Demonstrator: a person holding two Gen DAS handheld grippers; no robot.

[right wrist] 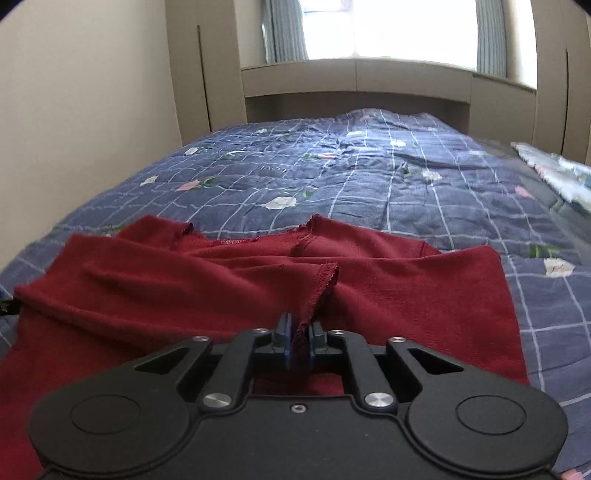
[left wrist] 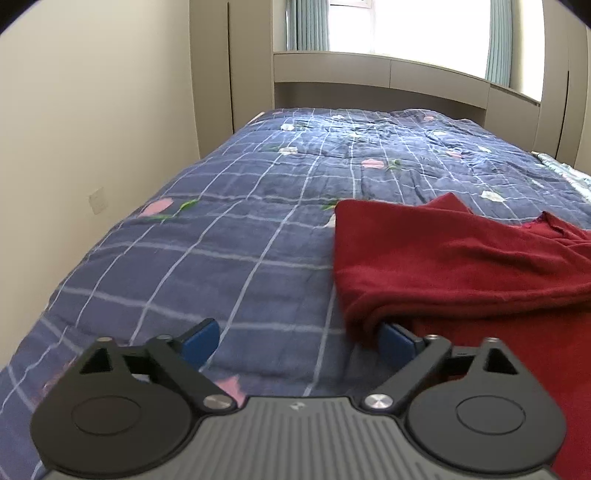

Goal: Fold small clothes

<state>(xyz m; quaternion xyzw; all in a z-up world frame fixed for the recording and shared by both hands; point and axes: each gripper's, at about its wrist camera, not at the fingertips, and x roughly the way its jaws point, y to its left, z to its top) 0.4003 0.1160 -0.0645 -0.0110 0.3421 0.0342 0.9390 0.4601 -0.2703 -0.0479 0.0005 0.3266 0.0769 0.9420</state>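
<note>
Left wrist view: the left tongs (left wrist: 299, 341) stand wide open just above the bed (left wrist: 229, 206), their 2 blue pads (left wrist: 201, 341) far apart. Nothing is gripped between them. The red garment (left wrist: 461, 266) lies ahead and to the right of these tongs, and its rolled left edge drapes over the right-hand pad, so the tip of that pad is hidden under cloth. Whether the pad presses on the fabric or only sits beneath it is hard to tell from this angle. Ahead and left of the tongs there is only the blue checked quilt with pink and white flowers.

Right wrist view: the right tongs (right wrist: 297, 341) are closed almost fully, pinching a hemmed edge of the red garment (right wrist: 406, 295) between the 2 pads. The pinched strip rises from the pads and runs forward to a scalloped hem just ahead of them. The rest of the garment spreads flat on the bed (right wrist: 369, 173) to both sides of the tongs, with its neckline further ahead. Beyond it lie the quilt, a headboard shelf (right wrist: 354, 79) and a bright window (right wrist: 388, 29).
</note>
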